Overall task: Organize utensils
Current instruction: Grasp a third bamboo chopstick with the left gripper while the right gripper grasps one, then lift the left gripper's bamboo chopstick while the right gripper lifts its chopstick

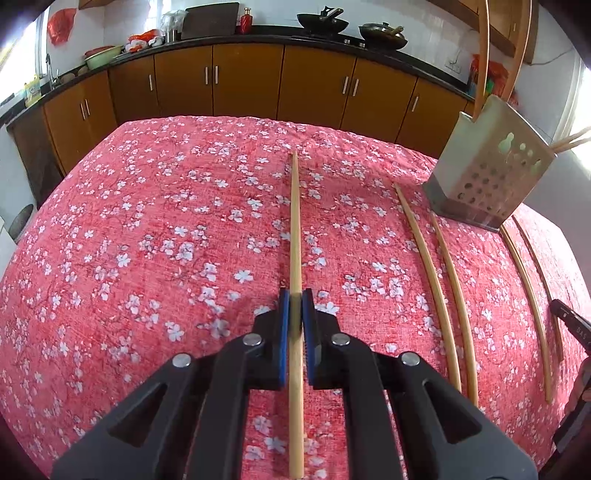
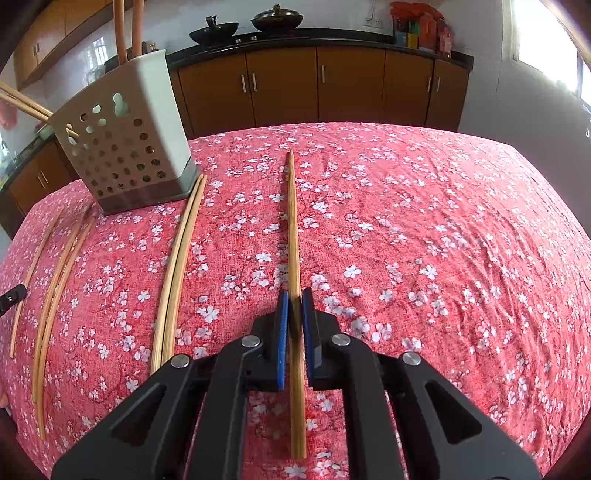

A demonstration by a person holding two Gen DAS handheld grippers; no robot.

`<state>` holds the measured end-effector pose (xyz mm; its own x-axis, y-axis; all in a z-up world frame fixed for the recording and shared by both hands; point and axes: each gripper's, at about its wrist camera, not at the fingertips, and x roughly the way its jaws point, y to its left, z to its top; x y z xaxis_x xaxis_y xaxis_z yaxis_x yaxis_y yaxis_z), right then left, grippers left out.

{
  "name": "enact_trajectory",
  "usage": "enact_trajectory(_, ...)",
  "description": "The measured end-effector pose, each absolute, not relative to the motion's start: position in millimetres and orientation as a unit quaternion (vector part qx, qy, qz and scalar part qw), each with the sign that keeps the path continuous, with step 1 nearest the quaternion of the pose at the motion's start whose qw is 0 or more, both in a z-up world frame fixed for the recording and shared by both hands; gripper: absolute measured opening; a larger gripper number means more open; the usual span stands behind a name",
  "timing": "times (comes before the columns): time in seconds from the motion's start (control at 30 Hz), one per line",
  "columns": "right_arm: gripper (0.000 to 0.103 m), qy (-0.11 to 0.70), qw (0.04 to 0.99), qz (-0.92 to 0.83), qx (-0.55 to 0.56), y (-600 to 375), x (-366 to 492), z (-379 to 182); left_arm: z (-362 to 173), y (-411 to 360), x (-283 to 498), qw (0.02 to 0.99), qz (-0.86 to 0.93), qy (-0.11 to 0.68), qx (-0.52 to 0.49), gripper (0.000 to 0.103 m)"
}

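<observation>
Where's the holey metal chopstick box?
The perforated metal chopstick holder stands upright on the pink flowered tablecloth, far left in the right wrist view, two loose chopsticks beside its base.

the right tool [image 2: 295,312], black with blue pads, is closed on a wooden chopstick [image 2: 294,236] that runs straight ahead over a desk covered by a red cloth with white blossoms [image 2: 424,240]. to the left, a pair of chopsticks [image 2: 177,266] lies side by side, its far end touching the base of a perforated white utensil holder [image 2: 129,147] with chopsticks standing in it. more loose chopsticks [image 2: 55,280] lie near the left edge. brown cabinets [image 2: 317,85] and two woks [image 2: 243,24] sit behind.
</observation>
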<state>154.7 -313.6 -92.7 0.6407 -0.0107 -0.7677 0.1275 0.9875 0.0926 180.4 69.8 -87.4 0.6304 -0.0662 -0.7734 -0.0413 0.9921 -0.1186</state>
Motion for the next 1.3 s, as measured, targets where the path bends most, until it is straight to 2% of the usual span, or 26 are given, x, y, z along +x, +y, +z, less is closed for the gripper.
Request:
enact_trajectory(0.17,0.009,0.422,0.903,-0.038,0.072,-314.9,154.7,-92.6,-87.7,73.7,180.2,0.899,-0.016,0.428,-0.085,0.01)
enact_trajectory(1.3,0.009,0.42,0.903,-0.039,0.075,-314.9,153.1,-91.7,-86.8,69.6,180.0,0.9,-0.012,0.429,-0.078,0.01)
